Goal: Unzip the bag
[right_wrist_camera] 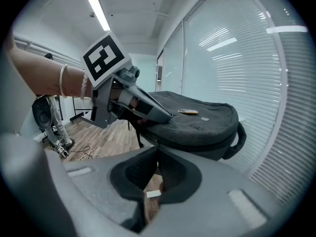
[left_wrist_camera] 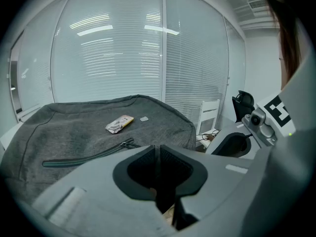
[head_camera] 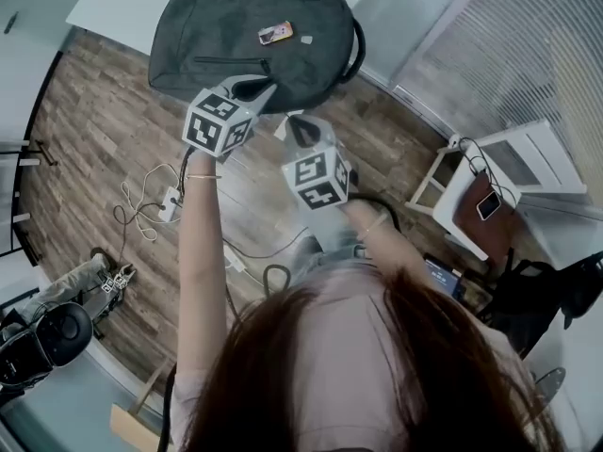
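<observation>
Nearly touching, the left gripper's [left_wrist_camera: 157, 154] jaws leave a thin slit with nothing visible between them, tips at the near edge of the dark grey fabric backpack [head_camera: 236, 26]. The right gripper's [right_wrist_camera: 158, 157] jaws are pressed together, empty. In the head view the backpack lies flat at 12 o'clock, long axis from 9 to 3, carry handle [head_camera: 358, 50] at 3, on a white table [head_camera: 122, 3] above wood-plank floor [head_camera: 104, 130]; slatted blinds [head_camera: 528, 45] at 2. Its front-pocket zipper [head_camera: 231, 61] is closed; a small packet [head_camera: 275, 33] rests on top.
</observation>
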Demonstrator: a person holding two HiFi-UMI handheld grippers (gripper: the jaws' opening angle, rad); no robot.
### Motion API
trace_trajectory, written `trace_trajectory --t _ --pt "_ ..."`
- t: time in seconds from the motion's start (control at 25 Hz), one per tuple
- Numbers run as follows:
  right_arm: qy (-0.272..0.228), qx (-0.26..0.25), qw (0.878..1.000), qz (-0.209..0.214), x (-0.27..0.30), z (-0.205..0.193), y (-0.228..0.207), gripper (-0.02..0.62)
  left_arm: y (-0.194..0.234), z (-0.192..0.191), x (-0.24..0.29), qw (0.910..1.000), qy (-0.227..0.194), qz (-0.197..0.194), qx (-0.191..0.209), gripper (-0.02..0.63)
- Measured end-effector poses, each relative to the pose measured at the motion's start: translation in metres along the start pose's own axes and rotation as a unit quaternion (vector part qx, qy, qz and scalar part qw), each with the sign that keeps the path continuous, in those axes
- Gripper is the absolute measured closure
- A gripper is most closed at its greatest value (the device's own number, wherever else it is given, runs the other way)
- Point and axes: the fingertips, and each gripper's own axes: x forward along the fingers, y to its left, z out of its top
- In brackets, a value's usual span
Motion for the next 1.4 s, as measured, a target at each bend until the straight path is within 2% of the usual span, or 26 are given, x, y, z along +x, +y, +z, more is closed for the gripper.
trace_trajectory --t 0.08,0.64,1.0,1.4 --pt "0.002 0.002 1.0 -0.002 -0.001 -0.001 -0.003 0.586 0.003 0.0 -0.001 1.0 -0.001 0.009 -0.001 0.597" --pt "0.015 -0.026 1.0 0.007 -0.014 -0.008 -0.026 0.584 0.004 -0.002 0.001 0.9995 0.006 0.03 0.004 0.595" --pt "0.025 -0.03 0.999 0.006 -0.022 -0.016 -0.061 0.584 0.007 -0.002 0.003 0.9987 0.007 0.05 0.003 0.595" --pt "0.025 -0.046 0.999 0.005 -0.025 -0.016 -0.082 0.583 0.007 -0.004 0.005 0.9984 0.017 0.054 -0.003 0.595"
